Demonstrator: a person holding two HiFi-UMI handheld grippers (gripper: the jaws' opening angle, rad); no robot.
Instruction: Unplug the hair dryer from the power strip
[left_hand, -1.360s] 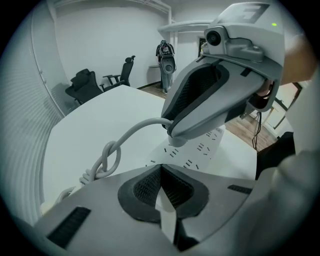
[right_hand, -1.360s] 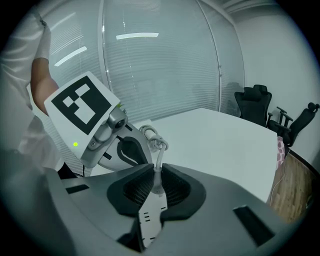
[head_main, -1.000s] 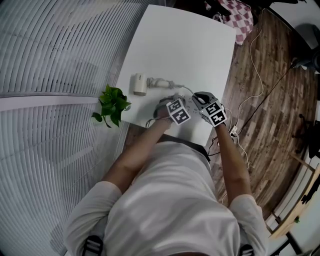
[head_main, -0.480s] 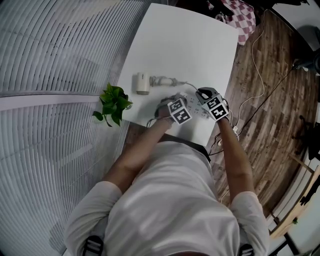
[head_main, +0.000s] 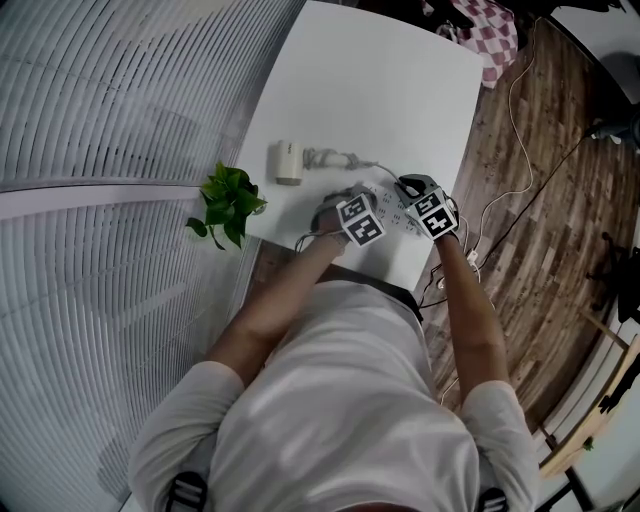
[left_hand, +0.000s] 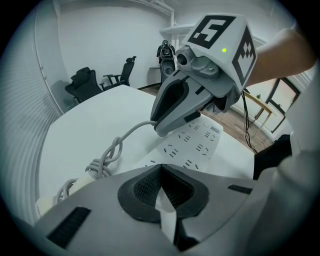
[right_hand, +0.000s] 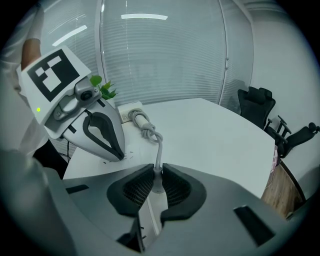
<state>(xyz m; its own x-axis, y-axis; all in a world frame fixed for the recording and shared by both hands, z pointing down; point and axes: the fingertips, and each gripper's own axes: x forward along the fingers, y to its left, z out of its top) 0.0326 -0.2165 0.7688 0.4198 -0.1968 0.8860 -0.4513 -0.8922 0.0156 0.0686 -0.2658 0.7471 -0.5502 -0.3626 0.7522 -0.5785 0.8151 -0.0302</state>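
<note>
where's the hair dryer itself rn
In the head view the hair dryer lies near the table's left edge, just up and right of the green plant. Its knotted cable runs right toward the power strip.

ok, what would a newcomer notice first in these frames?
Both grippers meet over the white power strip at the near edge of the table. The right gripper is clamped on the grey plug, and the left gripper has its shut tip down on the strip. A knotted cord runs back to the hair dryer beside the plant.
</note>
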